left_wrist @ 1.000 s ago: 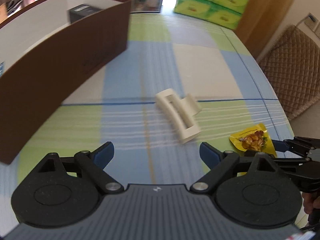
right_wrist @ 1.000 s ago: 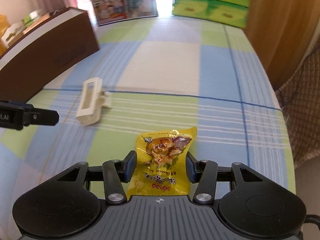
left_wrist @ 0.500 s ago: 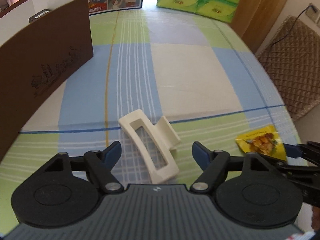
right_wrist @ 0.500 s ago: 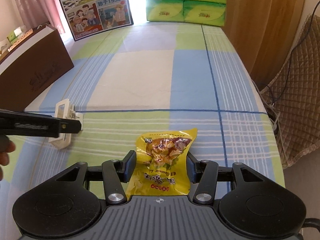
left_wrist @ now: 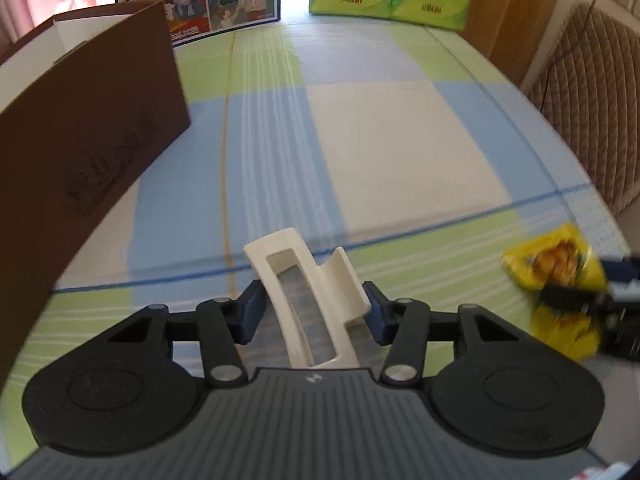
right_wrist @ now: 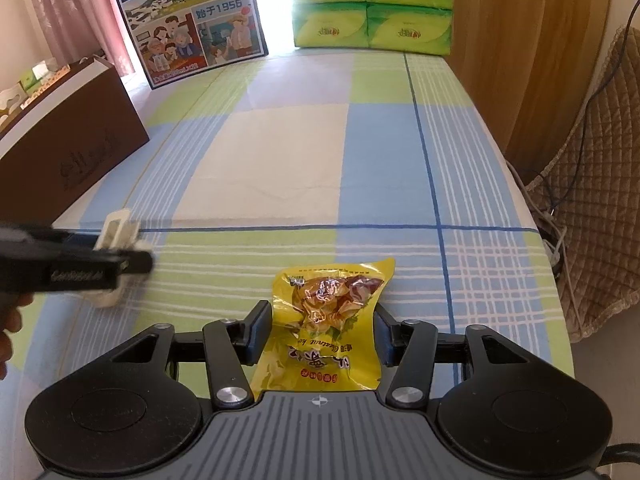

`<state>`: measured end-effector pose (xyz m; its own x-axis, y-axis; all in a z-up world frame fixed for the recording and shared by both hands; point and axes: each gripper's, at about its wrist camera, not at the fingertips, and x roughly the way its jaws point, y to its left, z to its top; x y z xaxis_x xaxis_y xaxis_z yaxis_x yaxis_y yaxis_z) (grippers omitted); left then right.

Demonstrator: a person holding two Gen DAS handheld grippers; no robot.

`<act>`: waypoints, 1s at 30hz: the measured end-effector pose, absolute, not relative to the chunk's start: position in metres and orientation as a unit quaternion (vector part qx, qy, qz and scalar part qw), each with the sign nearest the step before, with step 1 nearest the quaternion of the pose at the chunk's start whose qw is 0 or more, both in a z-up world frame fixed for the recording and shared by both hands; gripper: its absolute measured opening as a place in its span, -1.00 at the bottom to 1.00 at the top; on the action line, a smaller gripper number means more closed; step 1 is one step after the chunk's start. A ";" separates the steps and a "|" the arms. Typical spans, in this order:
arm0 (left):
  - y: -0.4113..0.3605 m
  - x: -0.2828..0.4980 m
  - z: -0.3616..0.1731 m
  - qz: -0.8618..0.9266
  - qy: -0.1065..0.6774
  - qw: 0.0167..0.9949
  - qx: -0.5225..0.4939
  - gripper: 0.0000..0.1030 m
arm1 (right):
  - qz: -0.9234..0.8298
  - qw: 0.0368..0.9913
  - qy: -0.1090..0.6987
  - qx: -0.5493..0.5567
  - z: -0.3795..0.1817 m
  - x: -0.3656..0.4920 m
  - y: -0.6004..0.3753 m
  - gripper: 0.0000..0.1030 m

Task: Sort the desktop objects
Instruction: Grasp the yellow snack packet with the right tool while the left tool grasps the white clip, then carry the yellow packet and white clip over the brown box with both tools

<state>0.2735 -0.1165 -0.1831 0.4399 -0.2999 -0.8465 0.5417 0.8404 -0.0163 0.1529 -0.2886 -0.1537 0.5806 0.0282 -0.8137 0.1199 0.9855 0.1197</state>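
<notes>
The left hand-held gripper (left_wrist: 314, 314) is closing its jaws on the cream hair clip (left_wrist: 310, 300), pads touching both sides of it as it lies on the checked surface (left_wrist: 400, 140). The right hand-held gripper (right_wrist: 322, 334) pinches the yellow snack packet (right_wrist: 324, 320) nearby. A brown box (left_wrist: 80, 140) stands to the left; green tissue packs (right_wrist: 372, 4) sit at the far end.

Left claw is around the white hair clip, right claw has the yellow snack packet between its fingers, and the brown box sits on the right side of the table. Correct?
Not quite: the brown box sits on the left side, as the right wrist view shows. The rest holds: the left claw, jaws closing, is around the white hair clip, and the right claw has the yellow snack packet.
</notes>
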 end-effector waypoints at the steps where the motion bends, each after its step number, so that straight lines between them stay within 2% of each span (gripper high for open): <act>1: -0.111 0.271 -0.182 -0.250 0.466 0.839 0.131 -0.16 | -0.025 0.885 0.457 0.081 -0.154 0.153 -0.289 -0.04; 15: -0.021 0.238 -0.173 -0.177 0.501 0.841 0.105 -0.17 | 0.012 0.887 0.457 0.068 -0.157 0.157 -0.267 -0.02; 22: -0.020 0.237 -0.176 -0.166 0.489 0.851 0.096 -0.13 | 0.007 0.887 0.459 0.053 -0.165 0.159 -0.255 0.11; 26: -0.022 0.240 -0.179 -0.162 0.483 0.855 0.097 0.04 | 0.001 0.887 0.459 0.048 -0.171 0.159 -0.251 0.20; 29: -0.022 0.240 -0.179 -0.163 0.483 0.855 0.097 0.03 | 0.004 0.889 0.456 0.026 -0.171 0.156 -0.243 0.17; 30: -0.022 0.238 -0.179 -0.167 0.483 0.854 0.099 -0.04 | 0.006 0.891 0.454 0.021 -0.170 0.154 -0.241 0.15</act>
<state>0.2384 -0.0215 -0.1790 0.4785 -0.1886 -0.8576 0.3802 0.9249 0.0087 0.1545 -0.2408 -0.1699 0.5869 0.0293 -0.8091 0.0088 0.9991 0.0426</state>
